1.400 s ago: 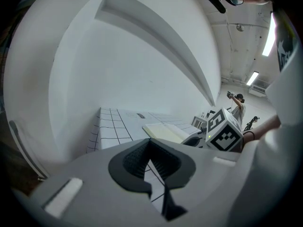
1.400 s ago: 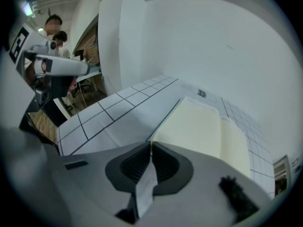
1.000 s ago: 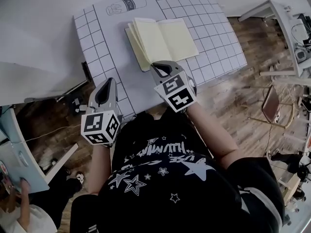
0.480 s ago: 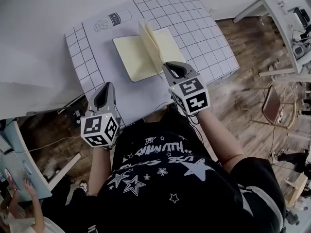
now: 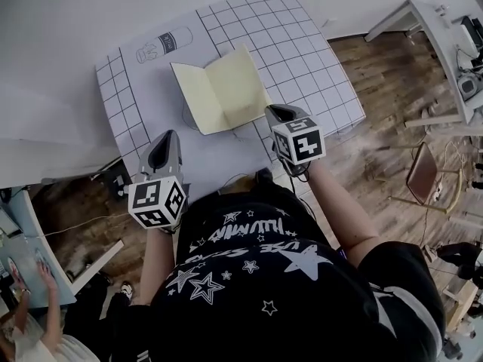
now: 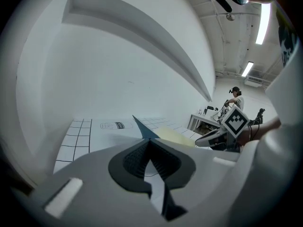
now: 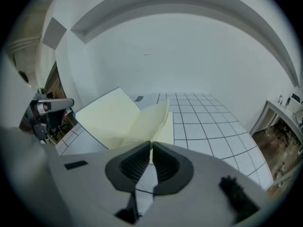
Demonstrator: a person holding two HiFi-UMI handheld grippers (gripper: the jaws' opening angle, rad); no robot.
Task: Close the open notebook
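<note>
The notebook (image 5: 219,89) lies half open on the white gridded mat (image 5: 302,44), cream pages up. In the right gripper view its left cover (image 7: 102,115) tilts up off the mat and a bundle of leaves (image 7: 156,119) stands upright. My right gripper (image 5: 272,110) is at the notebook's near right corner, shut on the lower edge of those leaves (image 7: 151,144). My left gripper (image 5: 166,138) hovers at the mat's near left edge, shut on nothing. Beyond its tips (image 6: 149,141), the left gripper view shows the cover's dark blue outside (image 6: 142,129).
A bottle drawing (image 5: 162,45) is printed on the mat behind the notebook. The table ends close to my body, with wooden floor beyond. A white desk (image 5: 423,21) and a chair (image 5: 423,164) stand to the right. Another person (image 5: 23,277) is at the lower left.
The notebook lay flat open; my right gripper has lifted a bundle of leaves from its near edge and moved toward the near right corner. The left cover has tilted up. My left gripper shifted a little.
</note>
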